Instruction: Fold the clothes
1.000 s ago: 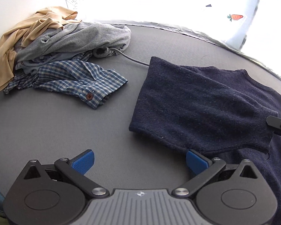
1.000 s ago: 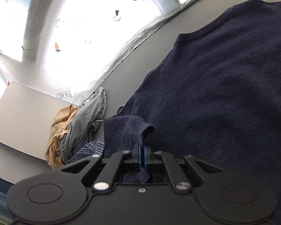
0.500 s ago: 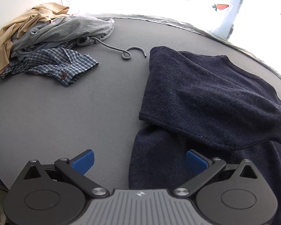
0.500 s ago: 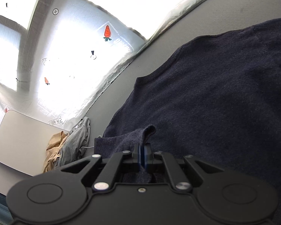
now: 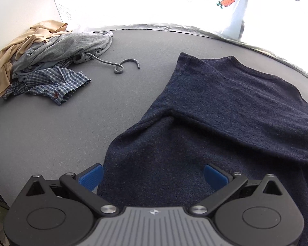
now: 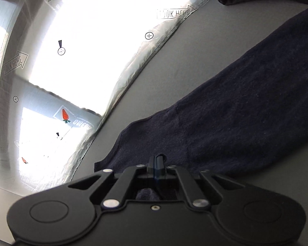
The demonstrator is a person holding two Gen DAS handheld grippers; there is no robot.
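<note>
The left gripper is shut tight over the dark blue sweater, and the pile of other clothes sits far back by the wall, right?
Not quite. In the left wrist view the left gripper is open, blue fingers spread wide over the dark blue sweater. The pile of other clothes does sit far back by the wall.

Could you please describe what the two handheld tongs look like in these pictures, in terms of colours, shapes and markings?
The left tongs have a matte black body with two round housings, angled black link arms with silver pivot screws, a ribbed grey centre plate bearing a small star-like emblem, and blue finger pads. The right tongs are the same black build with silver screws and blue pads, without a grey plate. No cables or sleeves show.
</note>
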